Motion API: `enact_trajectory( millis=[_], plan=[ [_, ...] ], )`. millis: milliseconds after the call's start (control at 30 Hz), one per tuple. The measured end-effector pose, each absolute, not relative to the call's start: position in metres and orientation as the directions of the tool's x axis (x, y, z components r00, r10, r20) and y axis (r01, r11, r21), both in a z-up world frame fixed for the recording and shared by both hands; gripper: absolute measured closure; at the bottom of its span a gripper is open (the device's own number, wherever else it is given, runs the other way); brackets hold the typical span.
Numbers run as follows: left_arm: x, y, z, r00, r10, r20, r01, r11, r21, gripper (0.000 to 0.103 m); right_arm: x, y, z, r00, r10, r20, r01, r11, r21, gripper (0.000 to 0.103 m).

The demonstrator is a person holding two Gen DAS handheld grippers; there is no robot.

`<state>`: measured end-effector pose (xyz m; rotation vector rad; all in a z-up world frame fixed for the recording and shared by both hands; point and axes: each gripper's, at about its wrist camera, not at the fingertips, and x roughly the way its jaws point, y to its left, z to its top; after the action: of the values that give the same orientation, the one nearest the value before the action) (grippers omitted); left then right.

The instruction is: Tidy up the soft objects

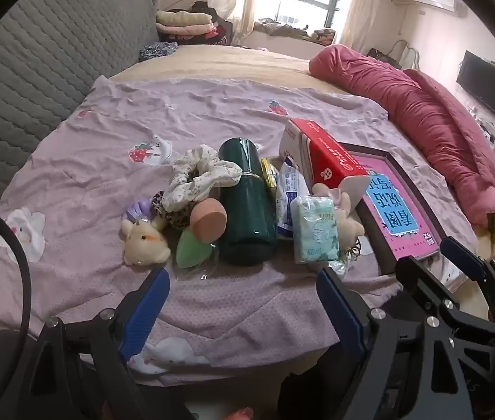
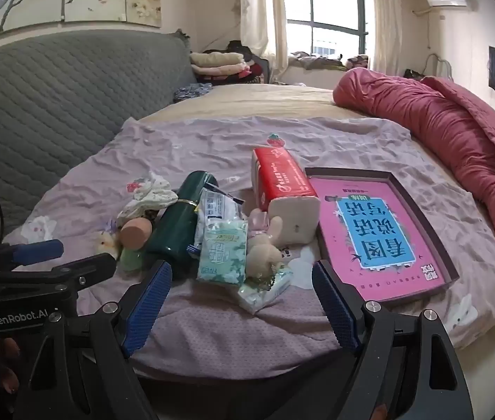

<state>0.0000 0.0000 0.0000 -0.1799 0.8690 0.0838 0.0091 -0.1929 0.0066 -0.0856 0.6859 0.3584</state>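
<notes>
A pile of small things lies on the purple sheet (image 1: 212,301). It holds a cream plush toy (image 1: 144,243), a floral scrunchie (image 1: 198,175), a peach sponge (image 1: 208,219), a green sponge (image 1: 191,252), a dark green flask (image 1: 245,206), a teal tissue pack (image 1: 315,231) and a beige plush (image 2: 264,248). A red tissue pack (image 2: 282,182) lies behind it. My left gripper (image 1: 244,309) is open and empty, just short of the pile. My right gripper (image 2: 242,301) is open and empty in front of the tissue pack (image 2: 223,248).
A shallow brown box lid with a pink and blue book (image 2: 376,234) lies right of the pile. A rolled red quilt (image 2: 450,140) lies along the bed's right side. A grey quilted headboard (image 2: 58,105) stands on the left. Folded clothes (image 2: 219,63) are stacked far back.
</notes>
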Motion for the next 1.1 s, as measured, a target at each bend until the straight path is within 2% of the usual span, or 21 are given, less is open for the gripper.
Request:
enact_trajectory(
  millis=[200, 300, 1100],
  plan=[
    [-0.003, -0.003, -0.002, 0.64, -0.006, -0.769, -0.155, 0.978, -0.136, 0.017, 0.012, -0.195, 0.006, 0.699, 0.284, -0.656, -0.329, 0.943, 0.058, 0.02],
    [-0.001, 0.002, -0.003, 0.632, -0.029, -0.774, -0.157, 0.974, -0.164, 0.017, 0.009, -0.2, 0.008, 0.704, 0.289, -0.648, -0.322, 0.944, 0.071, 0.02],
    [0.0, 0.002, 0.001, 0.64, -0.033, -0.768, -0.144, 0.976, -0.162, 0.017, 0.004, -0.207, 0.014, 0.734, 0.259, -0.628, -0.294, 0.955, 0.05, 0.02]
  ],
)
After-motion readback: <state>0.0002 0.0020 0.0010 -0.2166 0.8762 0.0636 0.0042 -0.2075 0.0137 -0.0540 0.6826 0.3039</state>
